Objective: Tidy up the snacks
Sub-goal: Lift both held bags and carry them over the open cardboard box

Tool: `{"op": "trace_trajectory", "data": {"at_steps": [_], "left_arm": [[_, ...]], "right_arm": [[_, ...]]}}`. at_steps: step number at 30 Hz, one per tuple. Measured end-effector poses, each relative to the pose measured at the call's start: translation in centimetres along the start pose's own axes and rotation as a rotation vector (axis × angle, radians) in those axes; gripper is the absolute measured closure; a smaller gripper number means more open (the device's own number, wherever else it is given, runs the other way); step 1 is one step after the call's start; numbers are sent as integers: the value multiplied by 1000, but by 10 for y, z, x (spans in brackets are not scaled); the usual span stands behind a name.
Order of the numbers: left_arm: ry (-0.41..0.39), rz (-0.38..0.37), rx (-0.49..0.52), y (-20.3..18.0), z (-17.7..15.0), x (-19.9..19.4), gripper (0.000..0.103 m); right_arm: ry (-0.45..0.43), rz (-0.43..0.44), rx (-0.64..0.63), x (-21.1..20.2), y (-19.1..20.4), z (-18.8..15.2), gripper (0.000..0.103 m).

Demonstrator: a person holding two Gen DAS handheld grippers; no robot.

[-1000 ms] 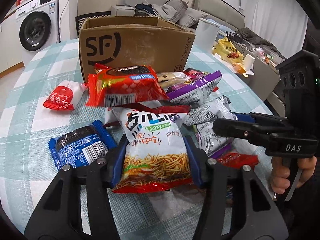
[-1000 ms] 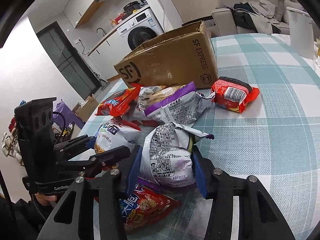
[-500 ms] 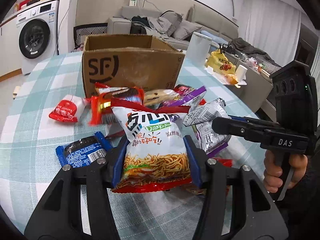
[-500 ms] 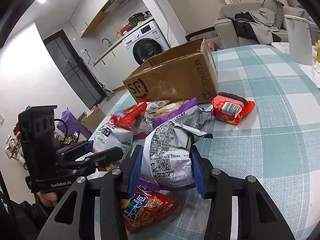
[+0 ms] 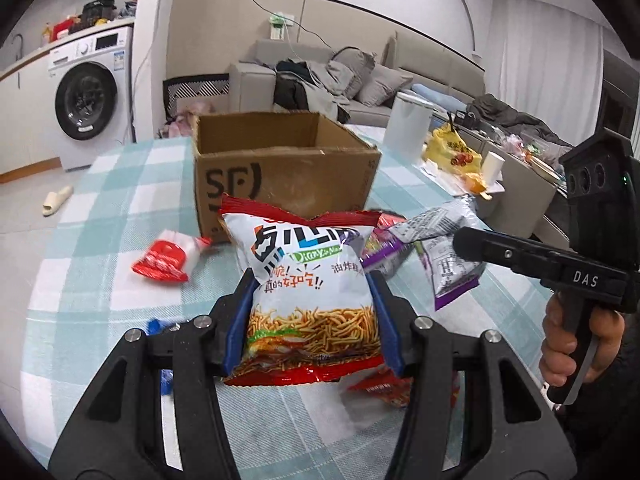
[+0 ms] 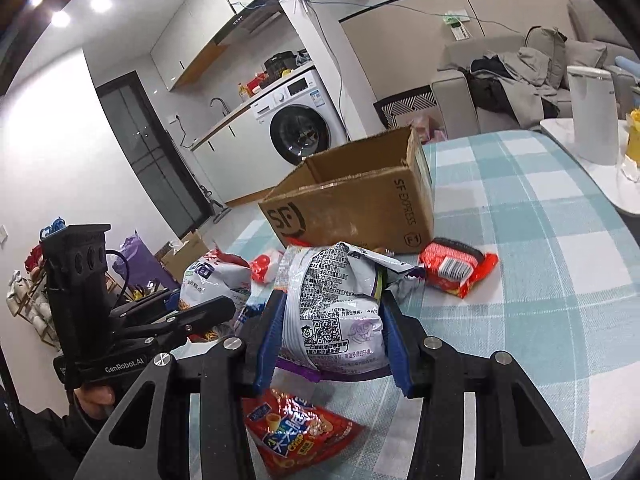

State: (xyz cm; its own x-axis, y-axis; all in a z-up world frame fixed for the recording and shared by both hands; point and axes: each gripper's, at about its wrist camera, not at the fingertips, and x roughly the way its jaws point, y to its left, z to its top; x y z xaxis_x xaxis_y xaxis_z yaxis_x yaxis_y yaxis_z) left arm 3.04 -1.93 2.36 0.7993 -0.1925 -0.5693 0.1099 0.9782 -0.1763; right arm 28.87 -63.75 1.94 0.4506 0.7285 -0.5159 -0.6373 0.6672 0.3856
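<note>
Grippers, two, hand-held, black frames with blue pads. Left gripper (image 5: 312, 316), lower centre of its own view, is clamped on a noodle-snack bag (image 5: 308, 300): glossy white film, red crimped seams top and bottom, puffed and pillow-shaped, held upright clear of the cloth. Right gripper (image 6: 330, 334), lower centre of its view, pinches a silver-and-purple bag (image 6: 338, 308): crinkled foil, printed back with a square code, top edge folded and ragged. Step in hand, as judged: both bags lifted, carry toward the cardboard box (image 5: 280, 168) under way. Box stands at mid-frame beyond both bags, open-topped, brown corrugated board, flaps up, apparently empty. Next move likely calls for raising each bag above the near wall, then letting go inside; soft air-filled film may slip or crush under pressure. Remaining stock on the checked teal-and-white tablecloth (image 6: 560, 280): red wrapped pack (image 6: 458, 268) just beside the box, red crisp packet (image 6: 300, 436) under the right gripper, small red-and-white pouch (image 5: 168, 258) at left.
</note>
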Motion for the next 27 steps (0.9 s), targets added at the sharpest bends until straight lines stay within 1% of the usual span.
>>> {"op": "trace_trajectory", "data": {"at_steps": [7,14,27], "left_arm": [[-53,57,-8,10,20,-10,52],[-73,113,-16,17,41,1,52],[-100,150,-22,23,71,15,52]], "right_arm": [[-38,-15,-30,-3,5,18,57],[-70,-24,-46,-5,9,37,57],[-101,-30,-57,3,15,66,57]]}}
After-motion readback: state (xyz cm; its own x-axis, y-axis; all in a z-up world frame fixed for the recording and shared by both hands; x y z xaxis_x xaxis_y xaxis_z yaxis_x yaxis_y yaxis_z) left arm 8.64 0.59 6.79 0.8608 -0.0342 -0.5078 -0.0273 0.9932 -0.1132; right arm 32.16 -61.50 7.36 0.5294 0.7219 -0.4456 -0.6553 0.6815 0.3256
